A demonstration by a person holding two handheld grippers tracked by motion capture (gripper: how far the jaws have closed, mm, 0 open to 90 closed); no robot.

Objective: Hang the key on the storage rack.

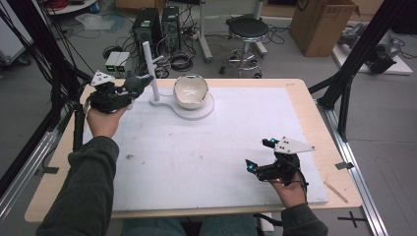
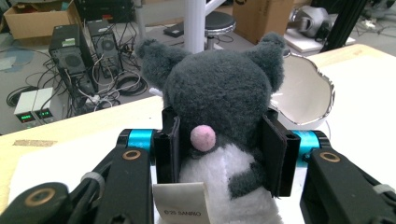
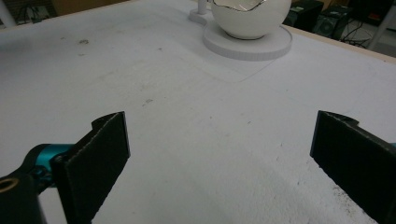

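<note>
A grey plush toy (image 1: 134, 83) with a white belly and a pink tail (image 2: 203, 138) hangs over the table's far left corner, and my left gripper (image 1: 129, 89) is shut on its body. In the left gripper view the black pads (image 2: 274, 154) press on both flanks of the plush toy (image 2: 219, 88), whose back faces the camera. Just to its right a white eggshell-shaped bowl (image 1: 191, 91) sits on a round white base (image 1: 205, 111) with an upright post (image 1: 151, 69). Near the front right, my right gripper (image 1: 259, 154) stands open and holds nothing, low over the white mat (image 3: 196, 116).
The white mat (image 1: 206, 157) covers most of the wooden table (image 1: 324, 147). Beyond the far edge stand a stool (image 1: 248, 32), computer towers (image 1: 157, 27) with cables, and a cardboard box (image 1: 322, 24). Black frame struts (image 1: 354, 64) rise at both sides.
</note>
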